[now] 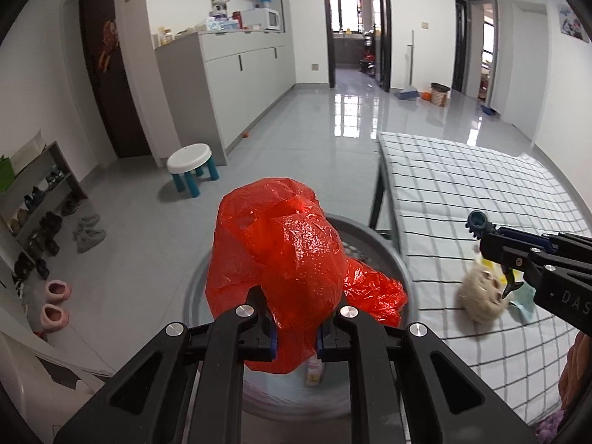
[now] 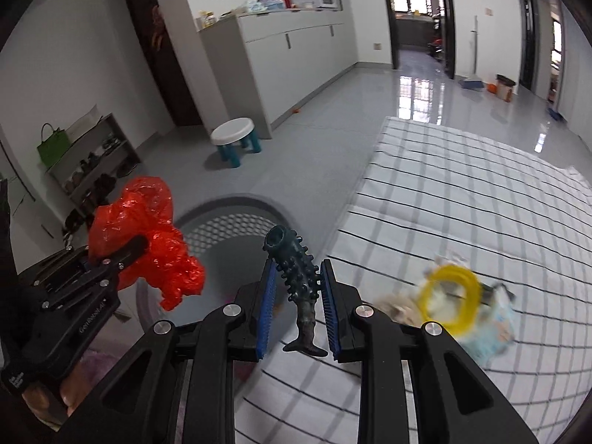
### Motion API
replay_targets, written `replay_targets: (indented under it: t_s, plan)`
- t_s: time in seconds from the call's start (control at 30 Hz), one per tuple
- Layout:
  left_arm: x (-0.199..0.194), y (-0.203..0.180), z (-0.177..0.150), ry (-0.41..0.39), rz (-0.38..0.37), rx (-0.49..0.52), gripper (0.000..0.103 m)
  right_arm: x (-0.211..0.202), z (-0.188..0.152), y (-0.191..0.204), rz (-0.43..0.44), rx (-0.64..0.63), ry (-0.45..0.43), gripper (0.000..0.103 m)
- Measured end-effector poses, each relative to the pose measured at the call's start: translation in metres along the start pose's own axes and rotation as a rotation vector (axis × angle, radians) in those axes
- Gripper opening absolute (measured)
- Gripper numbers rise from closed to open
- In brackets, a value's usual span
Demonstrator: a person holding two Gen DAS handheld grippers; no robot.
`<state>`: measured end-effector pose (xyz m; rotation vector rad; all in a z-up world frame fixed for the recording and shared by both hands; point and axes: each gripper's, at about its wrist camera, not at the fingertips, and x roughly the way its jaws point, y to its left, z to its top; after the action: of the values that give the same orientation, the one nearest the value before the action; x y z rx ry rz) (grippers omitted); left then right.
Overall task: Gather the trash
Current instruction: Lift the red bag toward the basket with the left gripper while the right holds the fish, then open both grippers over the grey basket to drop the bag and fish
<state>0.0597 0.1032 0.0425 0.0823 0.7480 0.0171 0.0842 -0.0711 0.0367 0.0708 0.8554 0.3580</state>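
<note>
Clamped tight in the left claw (image 1: 295, 336), the red plastic bag (image 1: 288, 266) hangs right over the grey mesh bin (image 1: 392, 255), while the right claw (image 2: 298, 305) grips a spiky dark toy (image 2: 298, 277) lengthwise, bin just beyond and left of it.

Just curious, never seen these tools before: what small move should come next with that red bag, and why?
Probably open the left gripper to drop the red plastic bag. The jaws are clamped on it, and it hangs right above the grey bin, which already holds some scraps.
</note>
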Motion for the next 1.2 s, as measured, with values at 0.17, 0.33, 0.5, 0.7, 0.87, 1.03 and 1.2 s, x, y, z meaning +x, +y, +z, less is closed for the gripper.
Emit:
replay_targets:
  t_s: [0.17,0.33,0.5,0.7,0.87,1.03,1.2]
  plan:
    - [0.023,0.020,-0.001,0.045,-0.004,-0.048,0.014,0.033,0.007,0.017,0.050,0.011,0.039,0.024]
    - [0.042,0.026,-0.007,0.098,-0.005,-0.060,0.014,0.053,0.001,0.030,0.062,-0.021,0.069,0.024]
    - [0.053,0.034,-0.016,0.134,0.008,-0.079,0.017,0.069,-0.004,0.031,0.081,-0.022,0.106,0.024]
    - [0.061,0.044,-0.021,0.161,0.017,-0.113,0.017,0.078,-0.005,0.039,0.107,-0.032,0.129,0.024]
    - [0.060,0.044,-0.023,0.161,0.020,-0.109,0.019,0.081,-0.005,0.042,0.116,-0.037,0.133,0.024]
    - [0.056,0.043,-0.023,0.144,0.035,-0.104,0.043,0.083,-0.006,0.040,0.122,-0.024,0.138,0.028]
    - [0.051,0.045,-0.023,0.117,0.053,-0.105,0.061,0.075,-0.004,0.033,0.114,-0.018,0.105,0.045]
